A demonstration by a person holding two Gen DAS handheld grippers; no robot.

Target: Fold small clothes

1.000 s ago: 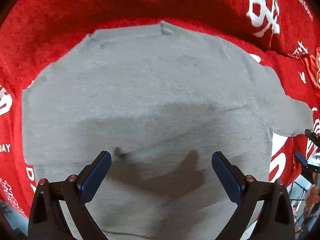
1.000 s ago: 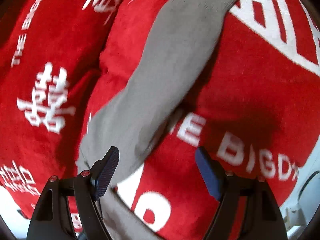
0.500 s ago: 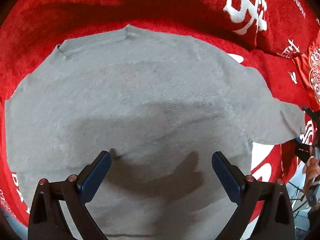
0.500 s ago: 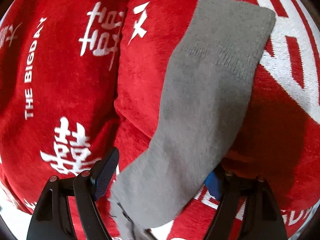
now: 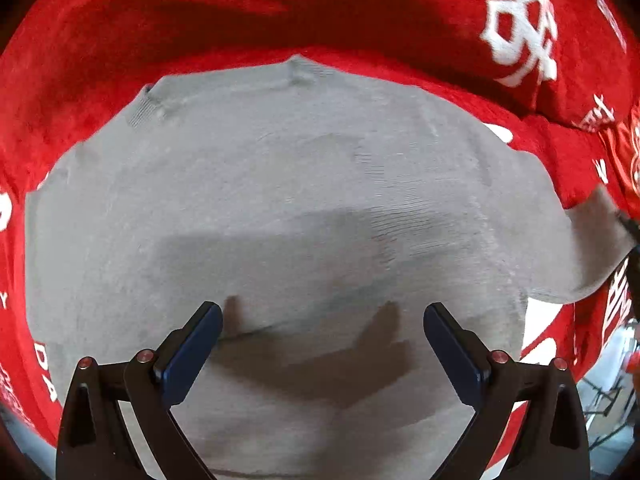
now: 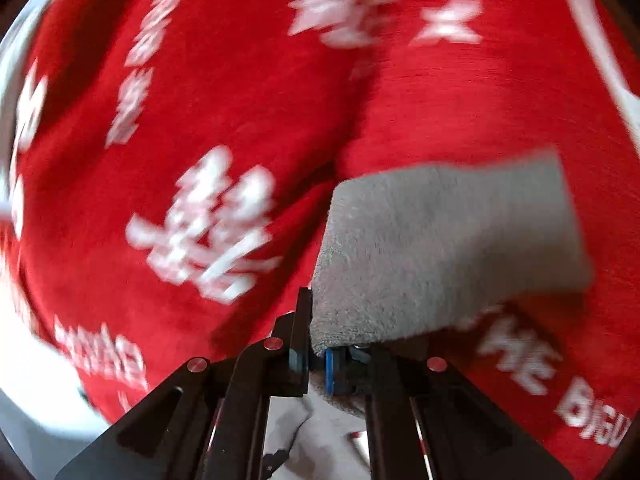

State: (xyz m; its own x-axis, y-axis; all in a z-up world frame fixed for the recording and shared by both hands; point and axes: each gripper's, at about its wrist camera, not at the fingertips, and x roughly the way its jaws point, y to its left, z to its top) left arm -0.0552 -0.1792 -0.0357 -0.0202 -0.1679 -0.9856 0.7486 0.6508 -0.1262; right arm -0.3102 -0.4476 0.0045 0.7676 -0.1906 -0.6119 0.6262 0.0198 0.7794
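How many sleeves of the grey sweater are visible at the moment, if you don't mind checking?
1. A single sleeve extends from the grey sweater toward the right; the right tool is shut on it. The opposite sleeve is not visible and may be hidden.

One grey sweater [image 5: 280, 208], one red blanket [image 5: 240, 12] with white lettering, and two grippers, left [image 5: 320, 332] and right [image 6: 316, 360].
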